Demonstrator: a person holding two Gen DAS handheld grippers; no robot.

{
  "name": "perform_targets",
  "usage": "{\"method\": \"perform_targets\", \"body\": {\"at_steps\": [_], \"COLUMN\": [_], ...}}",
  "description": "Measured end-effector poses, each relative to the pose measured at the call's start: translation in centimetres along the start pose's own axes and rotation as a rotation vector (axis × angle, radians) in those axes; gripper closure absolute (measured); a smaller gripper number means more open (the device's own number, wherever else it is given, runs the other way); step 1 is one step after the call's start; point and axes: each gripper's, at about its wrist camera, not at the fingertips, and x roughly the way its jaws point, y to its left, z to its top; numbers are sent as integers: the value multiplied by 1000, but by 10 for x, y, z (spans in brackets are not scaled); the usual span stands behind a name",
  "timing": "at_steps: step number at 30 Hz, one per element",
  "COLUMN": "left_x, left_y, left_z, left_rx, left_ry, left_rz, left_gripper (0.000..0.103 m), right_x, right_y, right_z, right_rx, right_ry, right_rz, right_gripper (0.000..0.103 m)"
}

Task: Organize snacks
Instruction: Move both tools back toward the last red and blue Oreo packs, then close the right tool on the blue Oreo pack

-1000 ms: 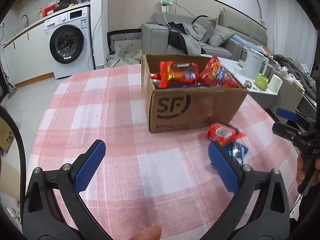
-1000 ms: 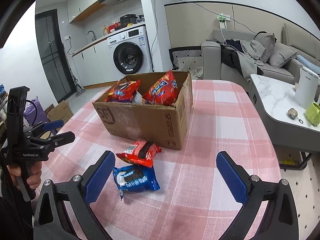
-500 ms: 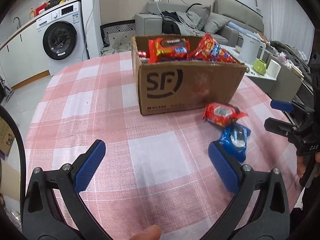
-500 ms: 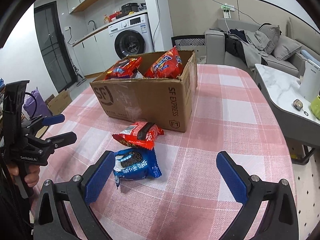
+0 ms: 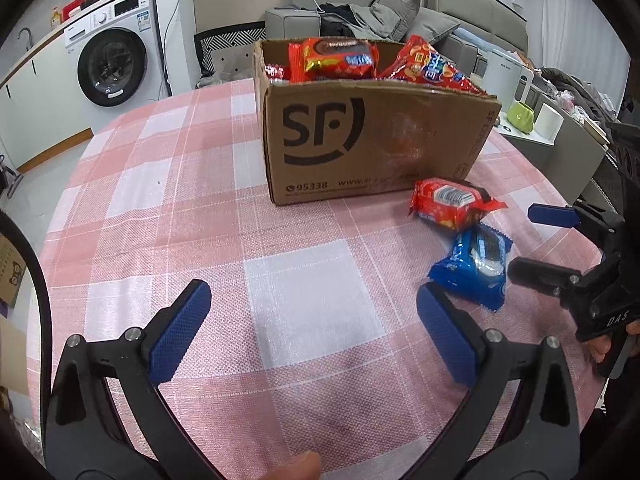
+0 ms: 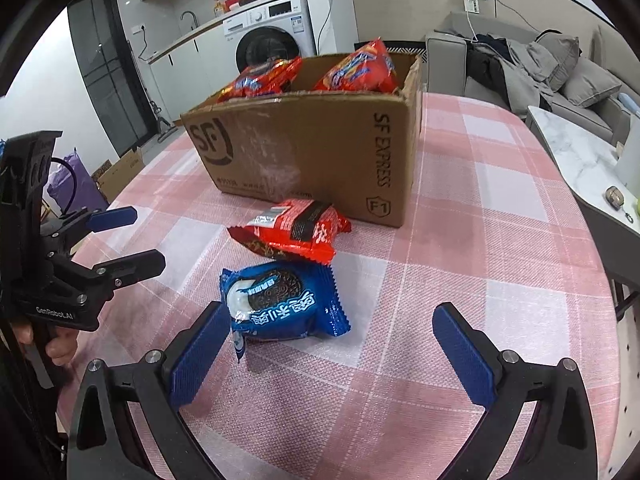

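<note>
A brown SF cardboard box (image 5: 372, 136) (image 6: 308, 152) stands on the pink checked tablecloth and holds several red snack packs (image 5: 336, 60) (image 6: 356, 72). In front of it lie a red snack pack (image 5: 448, 204) (image 6: 296, 232) and a blue cookie pack (image 5: 476, 264) (image 6: 284, 304). My right gripper (image 6: 328, 356) is open, low over the table, with its left pad next to the blue pack. It also shows in the left wrist view (image 5: 536, 240). My left gripper (image 5: 312, 332) is open and empty over bare cloth; it also shows in the right wrist view (image 6: 128, 240).
The round table's edge (image 6: 600, 280) curves close on the right. A marble side table (image 6: 580, 152) with a kettle and cups stands beyond it. A sofa (image 5: 400, 20) and a washing machine (image 5: 112, 64) stand behind.
Both grippers have moved forward and lower toward the two loose packs. The box and packs appear larger. My right gripper's left pad has come beside the blue pack.
</note>
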Motion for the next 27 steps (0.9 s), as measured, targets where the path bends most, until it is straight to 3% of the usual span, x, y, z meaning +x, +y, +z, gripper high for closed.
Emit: {"method": "perform_targets", "body": {"at_steps": [11,19,27], "left_x": [19,25,21], "left_y": [3,2,-3], "left_z": [-4,-7,-9], "left_rx": [-9,-5,-2], "left_ry": [41,48,40], "left_rz": [-12,-13,-18], "left_gripper": [1,1,1], "right_x": [31,40,37], "right_y": [21,32,41], "right_z": [1,2,1], "right_rx": [-47,-86,-112], "right_ry": [81,74,54], "right_rz": [10,-5,10], "right_gripper": [0,5,35]}}
